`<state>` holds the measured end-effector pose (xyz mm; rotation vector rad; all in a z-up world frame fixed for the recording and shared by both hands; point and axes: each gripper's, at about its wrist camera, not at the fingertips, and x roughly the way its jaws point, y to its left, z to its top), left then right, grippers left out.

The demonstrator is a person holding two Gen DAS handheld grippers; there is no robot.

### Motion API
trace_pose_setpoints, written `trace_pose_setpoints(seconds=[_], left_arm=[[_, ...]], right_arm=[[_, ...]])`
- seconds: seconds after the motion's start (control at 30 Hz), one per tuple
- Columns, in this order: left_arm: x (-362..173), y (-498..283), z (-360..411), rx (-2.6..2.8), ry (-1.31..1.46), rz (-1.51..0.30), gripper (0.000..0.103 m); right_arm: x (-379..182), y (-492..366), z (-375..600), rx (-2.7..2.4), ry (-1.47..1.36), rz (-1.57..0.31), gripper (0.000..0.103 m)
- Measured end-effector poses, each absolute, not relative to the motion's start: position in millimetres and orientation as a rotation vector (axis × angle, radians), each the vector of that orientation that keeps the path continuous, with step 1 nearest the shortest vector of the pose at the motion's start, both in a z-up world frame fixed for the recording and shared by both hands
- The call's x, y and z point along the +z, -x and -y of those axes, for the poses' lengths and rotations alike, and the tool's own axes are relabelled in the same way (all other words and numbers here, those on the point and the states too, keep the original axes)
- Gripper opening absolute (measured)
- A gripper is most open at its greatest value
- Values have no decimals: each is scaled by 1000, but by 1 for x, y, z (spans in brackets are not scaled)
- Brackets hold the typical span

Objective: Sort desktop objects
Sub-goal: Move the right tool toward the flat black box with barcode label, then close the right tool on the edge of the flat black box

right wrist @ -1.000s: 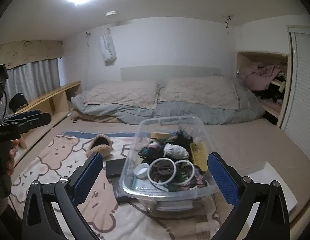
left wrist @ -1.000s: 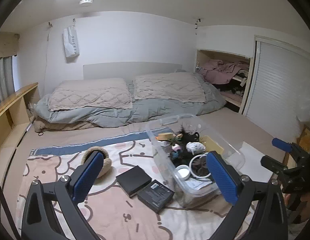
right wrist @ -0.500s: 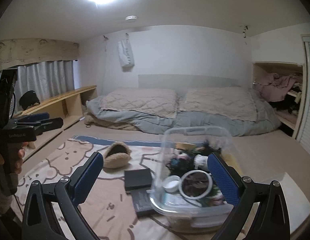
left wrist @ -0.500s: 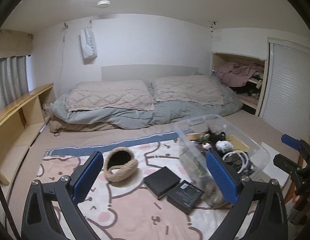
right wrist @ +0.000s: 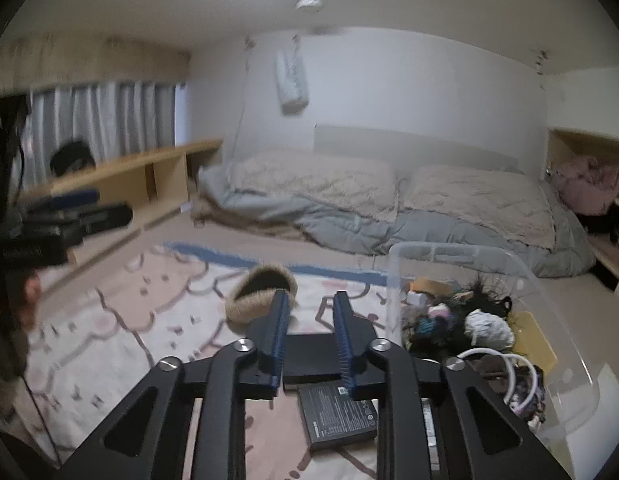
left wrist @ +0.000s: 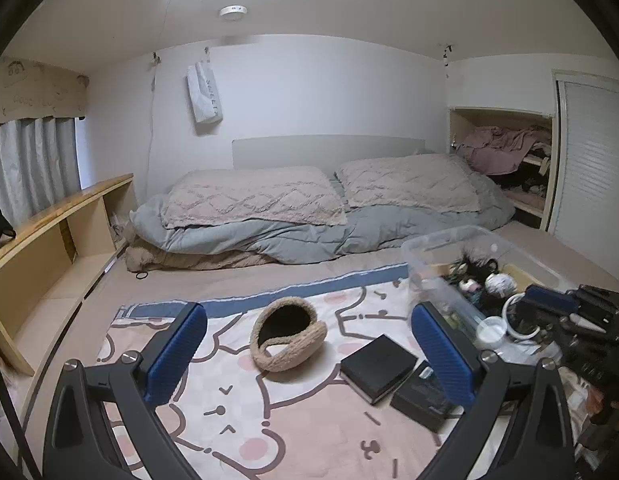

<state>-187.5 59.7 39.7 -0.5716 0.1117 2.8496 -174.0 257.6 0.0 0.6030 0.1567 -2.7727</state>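
On a cartoon-print blanket (left wrist: 229, 408) lie a fluffy tan earmuff (left wrist: 287, 336), a black box (left wrist: 377, 366) and a flat black battery pack (left wrist: 419, 398). A clear plastic bin (left wrist: 441, 240) holding several small items stands to their right. My left gripper (left wrist: 309, 312) hangs open above the blanket, nothing between its blue pads. My right gripper (right wrist: 312, 296) hovers over the black box (right wrist: 309, 350) and battery pack (right wrist: 341, 414). Its jaws are closing, a narrow empty gap still between them. The earmuff (right wrist: 261, 292) lies just beyond its fingertips, the bin (right wrist: 449, 252) to its right.
A bed with grey duvet and two pillows (left wrist: 329, 208) fills the back. A low wooden shelf (left wrist: 61, 232) runs along the left wall, and a closet niche with clothes (left wrist: 505, 152) is at the right. A person's hand (right wrist: 29, 292) shows at the left edge of the right wrist view.
Both views have swung left and sunk toward the blanket. The right gripper's jaws went from wide apart to nearly together. The bin slid to the right in both pictures.
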Motion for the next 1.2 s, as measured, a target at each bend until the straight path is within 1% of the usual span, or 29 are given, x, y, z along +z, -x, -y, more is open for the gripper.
trace_pose_setpoints(seconds=[0.03, 0.1, 0.17, 0.3, 0.37, 0.43, 0.5, 0.57, 0.73, 0.8, 0.87, 1.13, 1.2], left_arm=[[34, 190, -58, 2846, 579, -111, 97], [22, 197, -55, 2836, 607, -111, 94], [9, 204, -53, 2818, 636, -108, 87], [-19, 219, -47, 2780, 705, -67, 83], [-34, 225, -44, 2760, 744, -46, 77], [-48, 232, -42, 2741, 791, -26, 75], [-62, 236, -42, 2723, 825, -10, 72], [-76, 240, -44, 2707, 859, -14, 68], [-98, 243, -47, 2683, 905, -25, 66], [-104, 243, -46, 2679, 919, -33, 66], [-108, 243, -45, 2675, 932, -31, 66], [-121, 241, -37, 2664, 967, -2, 66], [-122, 239, -37, 2660, 965, -8, 66]], right_arm=[[-8, 178, -249, -2772, -621, -205, 16], [-26, 186, -233, -2776, -658, -316, 15], [-46, 196, -217, -2777, -708, -454, 10], [-82, 221, -206, -2755, -836, -606, 8], [-99, 240, -205, -2753, -920, -661, 8], [-120, 263, -207, -2745, -1049, -714, 4], [-136, 280, -208, -2734, -1157, -755, 3], [-151, 292, -200, -2713, -1207, -893, 1], [-184, 321, -193, -2617, -1351, -1138, 1], [-199, 331, -193, -2554, -1394, -1284, 1], [-209, 339, -195, -2505, -1446, -1363, 1], [-236, 357, -206, -2353, -1685, -1450, 1], [-238, 358, -209, -2327, -1732, -1424, 1]])
